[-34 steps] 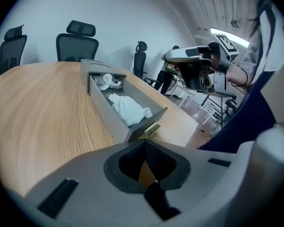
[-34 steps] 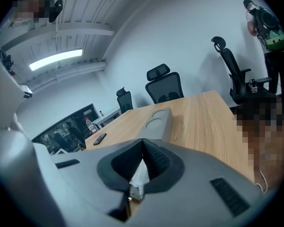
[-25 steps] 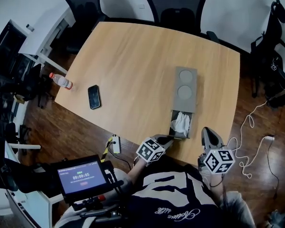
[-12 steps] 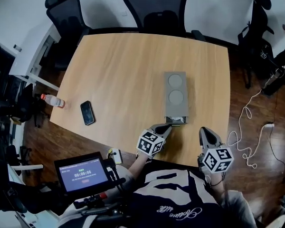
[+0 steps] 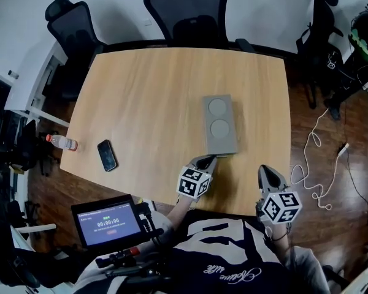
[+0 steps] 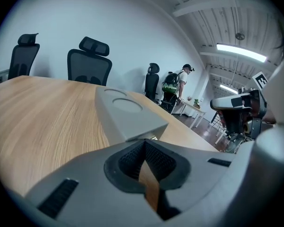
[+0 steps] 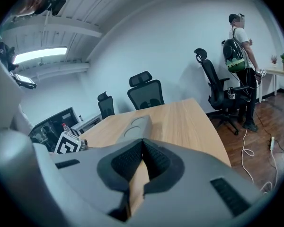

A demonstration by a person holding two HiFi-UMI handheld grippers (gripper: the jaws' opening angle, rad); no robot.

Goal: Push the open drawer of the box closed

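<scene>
The grey box (image 5: 219, 126) with two round recesses on its top lies on the wooden table (image 5: 147, 97). Its drawer sits pushed in, flush at the near end. My left gripper (image 5: 209, 160) is shut and empty, its tip against that near end. In the left gripper view the box (image 6: 128, 111) fills the space just beyond the shut left gripper (image 6: 145, 151). My right gripper (image 5: 267, 174) is shut and empty, at the table's near edge to the right of the box. The right gripper view shows the shut right gripper (image 7: 141, 150) with the box (image 7: 136, 125) ahead on the left.
A black phone (image 5: 107, 155) and a plastic bottle (image 5: 61, 143) lie near the table's left edge. Office chairs (image 5: 187, 11) stand behind the table. A screen with a timer (image 5: 107, 220) is at my lower left. A white cable (image 5: 313, 158) runs over the floor. A person (image 7: 240, 46) stands far right.
The drawer, open with white cloth inside a second ago, has slid into the box. My left gripper moved forward against its front. The right gripper stayed put.
</scene>
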